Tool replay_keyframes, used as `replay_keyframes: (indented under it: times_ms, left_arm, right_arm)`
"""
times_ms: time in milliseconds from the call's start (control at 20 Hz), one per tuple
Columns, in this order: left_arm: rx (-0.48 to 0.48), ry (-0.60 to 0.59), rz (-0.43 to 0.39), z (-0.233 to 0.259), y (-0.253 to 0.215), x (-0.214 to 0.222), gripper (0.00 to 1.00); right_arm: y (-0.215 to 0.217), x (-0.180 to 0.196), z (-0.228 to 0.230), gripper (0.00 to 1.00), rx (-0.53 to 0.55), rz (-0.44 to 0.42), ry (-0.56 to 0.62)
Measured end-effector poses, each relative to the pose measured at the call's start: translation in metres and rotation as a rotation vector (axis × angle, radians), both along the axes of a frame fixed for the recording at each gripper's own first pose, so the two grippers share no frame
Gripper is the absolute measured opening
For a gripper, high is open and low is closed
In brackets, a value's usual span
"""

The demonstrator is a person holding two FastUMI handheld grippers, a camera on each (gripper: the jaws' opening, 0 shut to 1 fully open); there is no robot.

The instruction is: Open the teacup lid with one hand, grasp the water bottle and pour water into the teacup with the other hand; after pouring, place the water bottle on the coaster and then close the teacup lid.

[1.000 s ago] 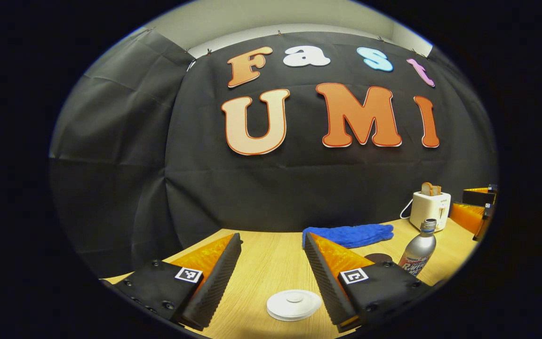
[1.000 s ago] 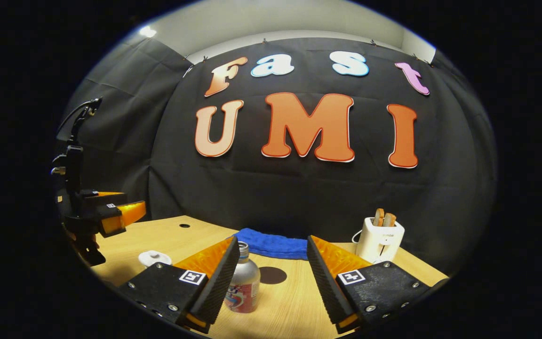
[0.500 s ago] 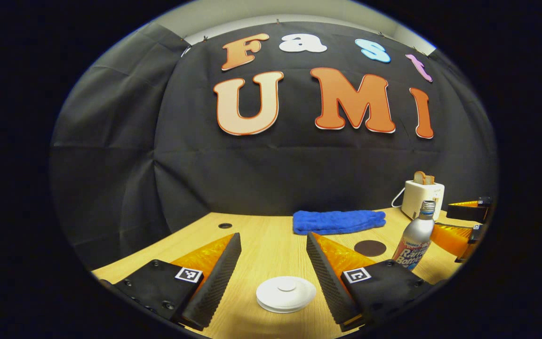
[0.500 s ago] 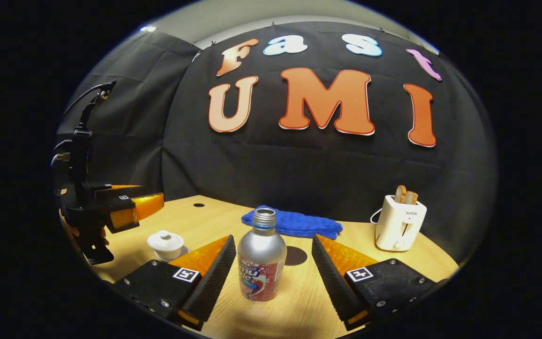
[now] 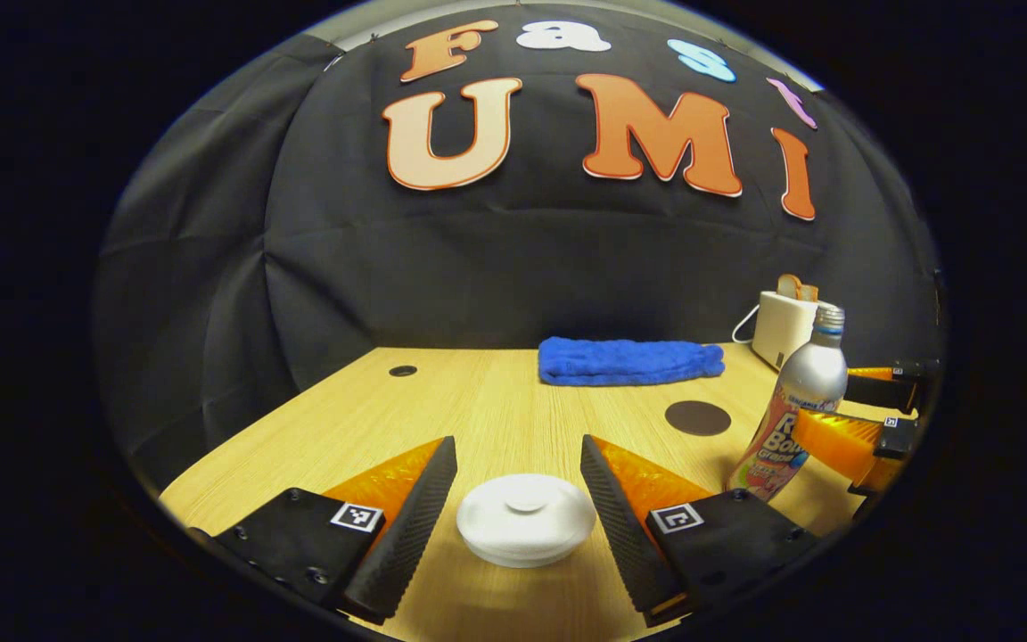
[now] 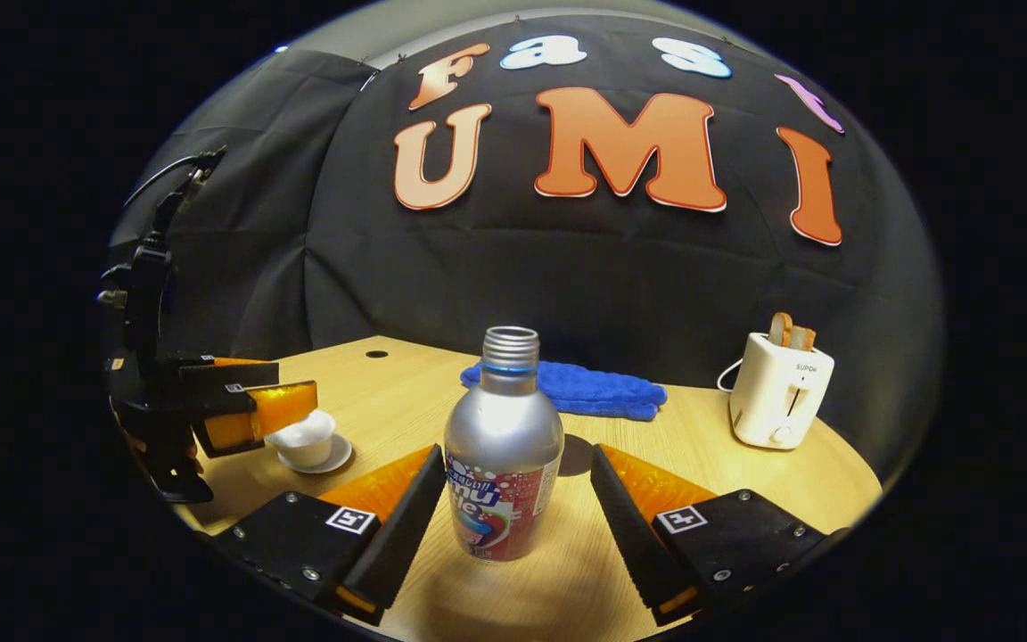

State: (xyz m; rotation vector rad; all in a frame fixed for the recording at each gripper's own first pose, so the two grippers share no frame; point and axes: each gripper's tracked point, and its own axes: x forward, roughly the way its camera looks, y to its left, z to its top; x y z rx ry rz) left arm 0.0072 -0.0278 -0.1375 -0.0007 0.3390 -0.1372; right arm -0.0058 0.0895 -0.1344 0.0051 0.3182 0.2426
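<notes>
Light wood-grain table (image 5: 496, 410) carries everything. Blue folded towel (image 5: 628, 361) lies at the back, white toaster (image 6: 776, 390) with bread slices off to the right. Silver metal water bottle (image 6: 503, 455) stands upright between the right gripper (image 6: 513, 499) fingers, jaws spread, not touching it. Left gripper (image 5: 518, 499) is wide open too, straddling the white round teacup lid (image 5: 525, 520), which sits on the cup. Dark round coaster (image 5: 697, 417) lies bare near the bottle.
</notes>
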Motion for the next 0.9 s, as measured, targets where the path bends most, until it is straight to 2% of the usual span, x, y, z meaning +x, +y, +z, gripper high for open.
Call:
replay_keyframes:
  times_ms: [50, 100, 350, 400, 500, 600, 700, 750, 800, 850, 900]
  left_arm:
    - [0.008, 0.012, -0.002, -0.004, 0.001, 0.000, 0.92]
    - [0.008, 0.019, -0.003, -0.008, 0.000, 0.001, 0.94]
    - [0.009, 0.057, 0.002, -0.025, -0.002, 0.008, 0.93]
    - [0.008, 0.061, 0.004, -0.027, -0.001, 0.008, 0.89]
    - [0.000, 0.058, -0.005, -0.026, -0.004, 0.010, 0.86]
    - [0.002, 0.062, -0.016, -0.027, -0.009, 0.010, 0.74]
    - [0.007, 0.058, -0.015, -0.025, -0.008, 0.012, 0.68]
    - [0.003, 0.050, -0.012, -0.023, -0.007, 0.013, 0.58]
    - [0.007, 0.046, -0.008, -0.022, -0.007, 0.013, 0.58]
    - [0.006, 0.047, -0.012, -0.024, -0.007, 0.015, 0.44]
    - [0.007, 0.048, -0.014, -0.024, -0.008, 0.014, 0.42]
  right_arm:
    - [0.000, 0.002, -0.003, 0.99, -0.002, 0.001, 0.006]
    - [0.002, 0.002, -0.006, 0.99, -0.006, 0.003, 0.012]
    - [0.005, 0.006, -0.018, 0.99, -0.014, 0.007, 0.039]
    - [0.006, 0.008, -0.020, 0.99, -0.012, 0.008, 0.045]
    - [0.006, 0.008, -0.022, 0.99, -0.007, 0.008, 0.056]
    - [0.007, 0.009, -0.026, 0.99, -0.006, 0.009, 0.066]
    - [0.008, 0.009, -0.028, 0.99, -0.011, 0.010, 0.070]
    - [0.009, 0.009, -0.029, 0.99, -0.016, 0.011, 0.072]
    - [0.009, 0.010, -0.030, 0.99, -0.020, 0.011, 0.073]
    - [0.009, 0.010, -0.030, 0.99, -0.025, 0.012, 0.075]
    - [0.010, 0.009, -0.031, 0.99, -0.028, 0.012, 0.076]
